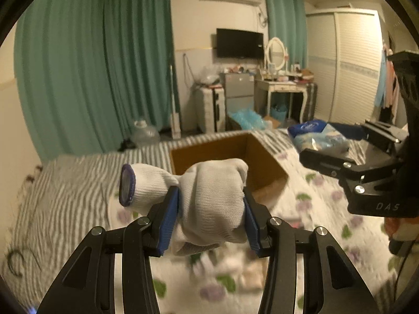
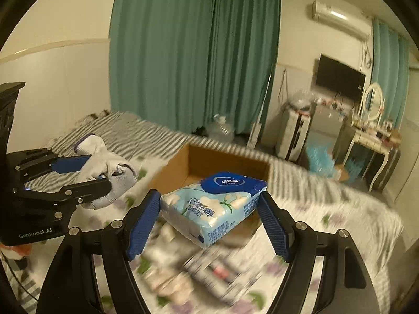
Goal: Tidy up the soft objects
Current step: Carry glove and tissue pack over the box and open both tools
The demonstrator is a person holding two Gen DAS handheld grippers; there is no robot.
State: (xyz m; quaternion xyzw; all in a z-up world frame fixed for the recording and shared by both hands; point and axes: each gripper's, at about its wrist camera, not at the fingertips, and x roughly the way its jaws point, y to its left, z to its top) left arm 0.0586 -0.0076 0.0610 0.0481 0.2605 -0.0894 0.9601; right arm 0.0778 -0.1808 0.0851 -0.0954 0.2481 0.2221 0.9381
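My left gripper [image 1: 210, 217] is shut on a bunched white knit glove [image 1: 207, 196] with a blue cuff, held above the bed in front of an open cardboard box [image 1: 267, 162]. It also shows in the right wrist view [image 2: 102, 180] at the left. My right gripper [image 2: 209, 214] is shut on a light-blue pack of wet wipes [image 2: 212, 206] with a dark blue lid, held above the bed just before the box [image 2: 225, 159]. In the left wrist view the right gripper [image 1: 340, 157] and the pack [image 1: 322, 136] are at the right.
The bed [image 1: 78, 183] has a striped sheet and a floral cover [image 2: 340, 214]; blurred small items [image 2: 209, 269] lie on it below the grippers. Green curtains [image 1: 104, 65], a dressing table [image 1: 282, 89], a wardrobe [image 1: 348, 65] and floor clutter stand beyond.
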